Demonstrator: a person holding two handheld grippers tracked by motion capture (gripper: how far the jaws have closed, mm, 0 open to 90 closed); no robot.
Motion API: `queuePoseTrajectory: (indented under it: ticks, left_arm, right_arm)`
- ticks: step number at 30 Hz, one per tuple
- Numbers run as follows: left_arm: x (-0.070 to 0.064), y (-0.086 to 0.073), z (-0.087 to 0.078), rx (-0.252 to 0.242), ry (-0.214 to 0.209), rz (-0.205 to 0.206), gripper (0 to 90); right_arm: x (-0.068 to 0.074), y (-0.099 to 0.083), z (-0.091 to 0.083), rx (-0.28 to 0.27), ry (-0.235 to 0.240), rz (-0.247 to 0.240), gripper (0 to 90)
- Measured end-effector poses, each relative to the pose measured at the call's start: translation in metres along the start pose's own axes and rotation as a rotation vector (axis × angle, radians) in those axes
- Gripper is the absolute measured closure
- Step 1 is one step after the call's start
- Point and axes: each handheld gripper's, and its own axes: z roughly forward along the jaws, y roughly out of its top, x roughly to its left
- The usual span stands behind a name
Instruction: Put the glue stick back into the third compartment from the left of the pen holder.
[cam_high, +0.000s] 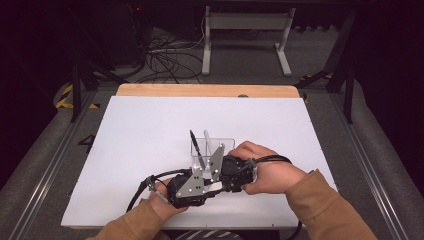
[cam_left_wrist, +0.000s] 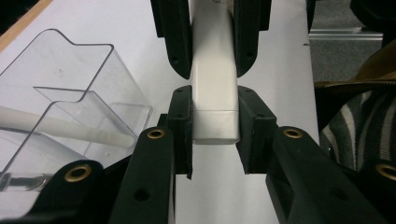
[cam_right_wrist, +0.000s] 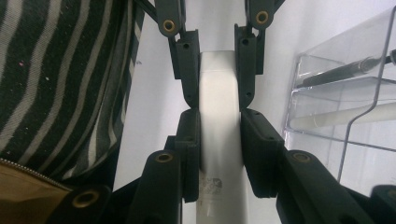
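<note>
Hands gripping two hand-held grippers meet near the front middle of a white table (cam_high: 125, 150), seen from the high view. Both grippers clamp the same pale, flat-sided marker-like object, each from an opposite end, with their jaw tips almost touching. The left gripper (cam_left_wrist: 215, 135) is closed on the end section of the white marker (cam_left_wrist: 215, 93), where a seam suggests a cap; the right gripper (cam_right_wrist: 219, 140) is closed on the barrel, which carries small printed marks near the bottom of its view. The marker is held just above the table, level, between the two hands. Holding it at both ends like this looks like a set-up for pulling the cap off or pushing it on; which one cannot be told.

Just beyond the grippers stands a clear plastic organiser (cam_high: 212, 150) with stepped compartments. It holds a dark pen (cam_high: 196, 147) and a white pen (cam_high: 207, 140), both leaning. A person's tan sleeves (cam_high: 325, 205) enter from the bottom edge.
</note>
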Motion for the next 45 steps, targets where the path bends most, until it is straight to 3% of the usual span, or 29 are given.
queuePoseTrajectory:
  ticks: [5, 10, 15, 18, 24, 27, 37, 45]
  left_arm:
    - [-0.001, 0.0, 0.001, 0.01, 0.013, 0.016, 71.2]
    - [-0.002, -0.001, -0.002, -0.004, 0.015, 0.019, 71.3]
    - [0.0, -0.003, -0.002, -0.008, 0.013, 0.005, 71.3]
    - [0.001, -0.005, -0.004, -0.028, 0.016, -0.008, 71.3]
    - [0.006, -0.009, -0.006, -0.072, 0.013, -0.046, 71.3]
    - [0.007, -0.012, -0.008, -0.105, 0.016, -0.054, 71.3]
    - [0.009, -0.02, -0.011, -0.203, 0.01, -0.077, 71.2]
    - [0.01, -0.025, -0.011, -0.254, 0.017, -0.054, 71.2]
  right_arm:
    - [0.0, -0.002, 0.002, -0.014, -0.001, 0.008, 69.9]
    - [-0.001, -0.01, 0.001, -0.077, 0.01, 0.047, 67.8]
    - [-0.001, -0.021, -0.002, -0.138, -0.028, 0.09, 55.3]
    - [0.001, -0.028, -0.005, -0.202, -0.051, 0.123, 47.8]
    - [0.003, -0.049, -0.011, -0.373, -0.098, 0.217, 44.1]
    - [0.004, -0.058, -0.011, -0.418, -0.103, 0.265, 43.3]
    - [0.007, -0.072, -0.01, -0.554, -0.101, 0.331, 47.0]
    - [0.006, -0.072, -0.012, -0.558, -0.083, 0.308, 60.2]
